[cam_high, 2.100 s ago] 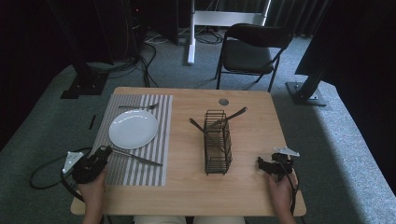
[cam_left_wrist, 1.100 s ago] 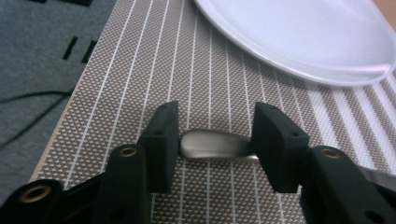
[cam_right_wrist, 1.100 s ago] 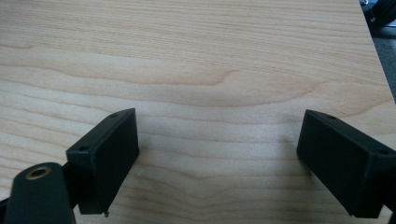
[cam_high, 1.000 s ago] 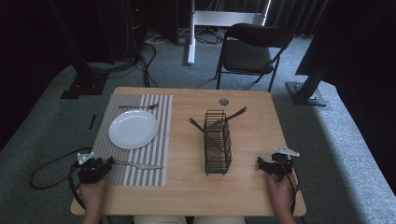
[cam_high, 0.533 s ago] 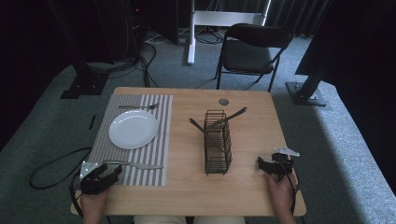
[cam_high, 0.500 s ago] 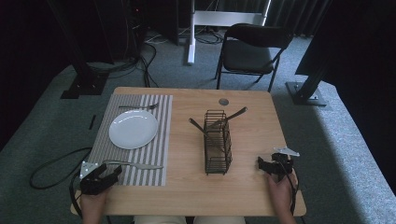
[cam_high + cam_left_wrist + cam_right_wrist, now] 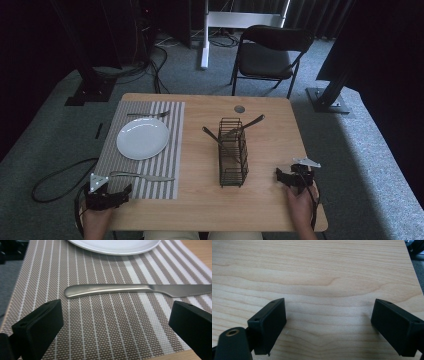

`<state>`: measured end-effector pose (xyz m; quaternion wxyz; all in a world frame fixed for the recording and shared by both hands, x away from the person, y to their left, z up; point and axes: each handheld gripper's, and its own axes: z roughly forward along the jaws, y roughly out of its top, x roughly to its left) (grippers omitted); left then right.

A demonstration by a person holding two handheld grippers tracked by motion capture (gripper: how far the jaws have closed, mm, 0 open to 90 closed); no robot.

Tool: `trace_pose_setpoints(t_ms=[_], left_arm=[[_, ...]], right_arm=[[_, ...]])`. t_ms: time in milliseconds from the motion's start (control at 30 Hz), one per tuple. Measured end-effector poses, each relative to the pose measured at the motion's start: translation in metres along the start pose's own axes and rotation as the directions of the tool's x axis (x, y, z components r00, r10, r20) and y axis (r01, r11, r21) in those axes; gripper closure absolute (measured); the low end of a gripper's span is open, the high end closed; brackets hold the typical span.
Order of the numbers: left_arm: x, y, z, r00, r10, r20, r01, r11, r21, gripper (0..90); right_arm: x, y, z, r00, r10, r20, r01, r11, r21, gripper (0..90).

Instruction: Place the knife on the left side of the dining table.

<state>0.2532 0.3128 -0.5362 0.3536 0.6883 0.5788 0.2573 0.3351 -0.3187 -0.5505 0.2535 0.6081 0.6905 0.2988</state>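
- Two grippers rest at the near edge of the worktop (image 7: 200, 205).
- Left gripper (image 7: 115, 322): fingers (image 7: 37, 327) released, jaws just opened wide, nothing between them.
- Table knife (image 7: 135, 289): lies flat on the striped placemat (image 7: 100, 335), just ahead of the left gripper, near the white plate (image 7: 115, 246).
- Right gripper (image 7: 328, 325): fingers spread over bare wood.
- Wire caddy (image 7: 233, 152): holds what appear to be utensils.
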Motion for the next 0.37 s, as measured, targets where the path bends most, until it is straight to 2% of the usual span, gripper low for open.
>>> trace_pose_setpoints(t_ms=[33,100,133,200,367], left_arm=[[-0.0010,-0.0006,-0.0006,0.9998,-0.002,-0.018,0.002,0.9998,-0.021,0.0],[-0.0027,-0.0018,-0.0020,0.9969,0.005,-0.079,-0.009,0.9987,-0.050,0.0],[-0.0024,-0.0023,-0.0027,0.9958,0.010,-0.092,-0.015,0.9982,-0.057,0.0],[-0.0013,-0.0041,-0.0029,0.9959,0.004,-0.091,-0.011,0.9975,-0.069,0.0],[-0.0006,-0.0065,0.0018,0.9982,0.020,-0.056,-0.020,0.9998,-0.004,0.0]], right_arm=[[0.0000,0.0000,0.0000,1.0000,0.000,0.000,0.000,1.000,0.000,11.8],[0.0000,0.0000,0.0000,1.0000,0.000,0.000,0.000,1.000,0.000,11.8],[0.0000,0.0000,0.0000,1.0000,0.000,0.000,0.000,1.000,0.000,11.8],[0.0000,0.0000,0.0000,1.0000,0.000,0.000,0.000,1.000,0.000,11.8],[0.0000,0.0000,0.0000,1.0000,0.000,0.000,0.000,1.000,0.000,11.8]])
